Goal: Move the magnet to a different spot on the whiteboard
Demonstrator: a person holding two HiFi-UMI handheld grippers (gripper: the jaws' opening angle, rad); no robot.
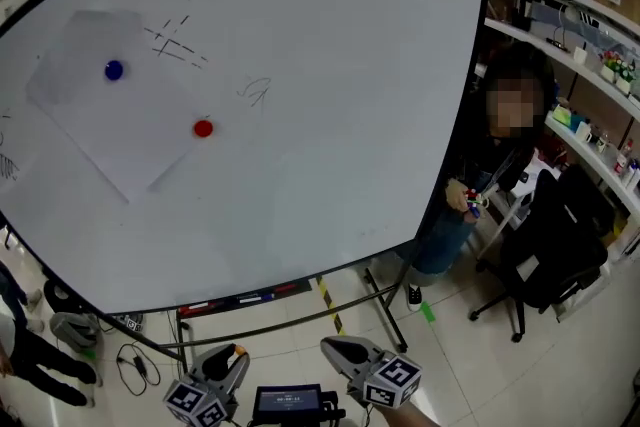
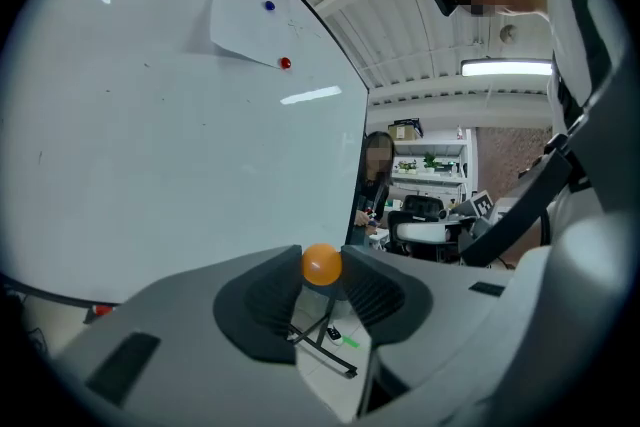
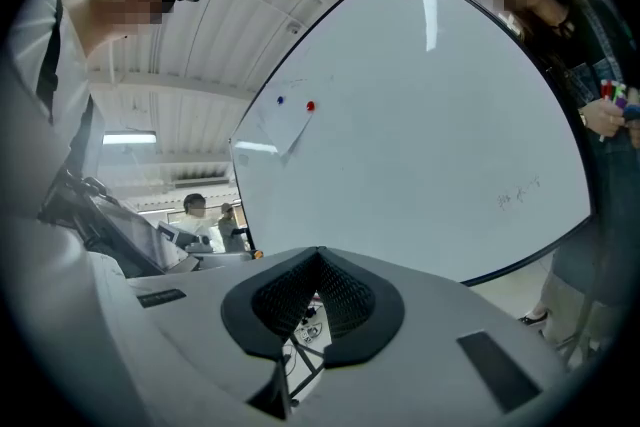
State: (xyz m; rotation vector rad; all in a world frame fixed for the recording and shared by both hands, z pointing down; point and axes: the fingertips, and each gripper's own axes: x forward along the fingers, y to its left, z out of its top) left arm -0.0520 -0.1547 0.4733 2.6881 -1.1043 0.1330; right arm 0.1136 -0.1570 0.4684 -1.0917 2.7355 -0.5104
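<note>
Holding an orange magnet low, short of the whiteboard

Pinching a small orange ball (image 2: 322, 265), judged to be the magnet, at the very tips of the fingers (image 2: 262, 300) of the left gripper (image 1: 235, 356), with a pad touching either side. Gripping so far forward probably to leave the ball's front free to meet the board. Pressing the fingers (image 3: 352, 300) of the right gripper (image 3: 318, 253) together at the tips, with nothing between; idle by the look, parked at 6 o'clock in the head view, just beside the left gripper at 7 o'clock. Hanging both well apart from the whiteboard (image 1: 330, 115), below its bottom edge.

Looking outward to the board: at 10 o'clock, a tilted sheet of paper (image 1: 100, 130), pinned by a blue magnet (image 1: 113, 70) and by a red magnet (image 1: 203, 128) at the sheet's right edge, presumably to hold it flat. Faint marker strokes at 11 to 12 o'clock. Wide bare room from the centre out to 3 and 5 o'clock, enough for a new spot clear of the sheet. Worth minding on the way up: the marker ledge (image 1: 250, 297) under the bottom edge at 6 o'clock, the dark frame down the right edge, and a bystander (image 1: 470, 215) just beside that edge at 3 o'clock, with an office chair (image 1: 550, 245) beyond at 4 o'clock.
</note>
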